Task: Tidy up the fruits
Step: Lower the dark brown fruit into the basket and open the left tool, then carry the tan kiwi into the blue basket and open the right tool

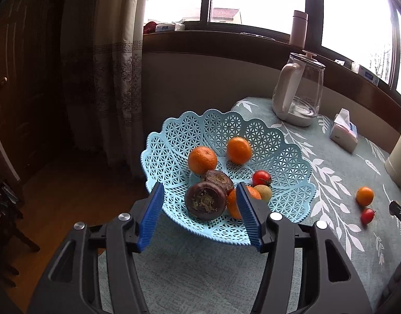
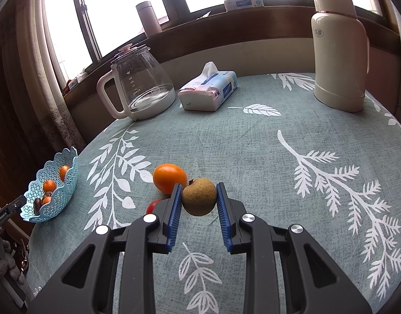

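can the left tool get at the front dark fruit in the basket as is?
Probably yes. The left tool is open, its fingers either side of the dark fruit. Nothing covers it, though an orange sits close beside the right finger and may get nudged.

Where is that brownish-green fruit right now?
In the right wrist view the brownish-green fruit sits between the right gripper pads, over the tablecloth, with an orange just to its left.

From the left wrist we look down closely onto the basket (image 1: 226, 141); from the right wrist, across the table (image 2: 252, 141), basket far left. Both views share the kettle (image 1: 297, 91).
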The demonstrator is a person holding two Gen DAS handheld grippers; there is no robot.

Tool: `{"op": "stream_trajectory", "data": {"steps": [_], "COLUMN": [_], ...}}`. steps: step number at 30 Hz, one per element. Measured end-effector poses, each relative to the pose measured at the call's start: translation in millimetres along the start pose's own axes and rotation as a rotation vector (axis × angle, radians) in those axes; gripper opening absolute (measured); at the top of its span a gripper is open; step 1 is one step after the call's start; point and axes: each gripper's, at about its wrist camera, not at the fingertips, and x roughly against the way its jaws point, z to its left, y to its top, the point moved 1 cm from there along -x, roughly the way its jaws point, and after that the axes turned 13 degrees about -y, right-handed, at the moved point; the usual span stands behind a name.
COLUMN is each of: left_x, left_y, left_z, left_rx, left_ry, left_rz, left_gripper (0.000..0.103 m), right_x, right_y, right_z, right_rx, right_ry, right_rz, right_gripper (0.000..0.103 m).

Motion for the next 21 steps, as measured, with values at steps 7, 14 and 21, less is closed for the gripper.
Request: {"op": "stream_trajectory", "data": {"steps": [7,14,21], "left_x": [8,13,18], "left_y": [1,0,1], "left_z": [6,17,26], "left_rx": [0.01,0.015,0.027], "left_ry": [-0.02,-0.021,-0.027], "left_rz": [-0.011,-0.018,-0.037], "left_gripper": [0.065,0.076,0.083], "right_x": [9,20,25], "right_y": [-1,-3,0], "right_z": [19,58,105], "right_rx": [0.024,0.102,0.112], "right_ry": [0.073,0.146,0.264], "right_rz": [0.013,0.024,0.06], "right_gripper": [0.027,0.027,0.027]}}
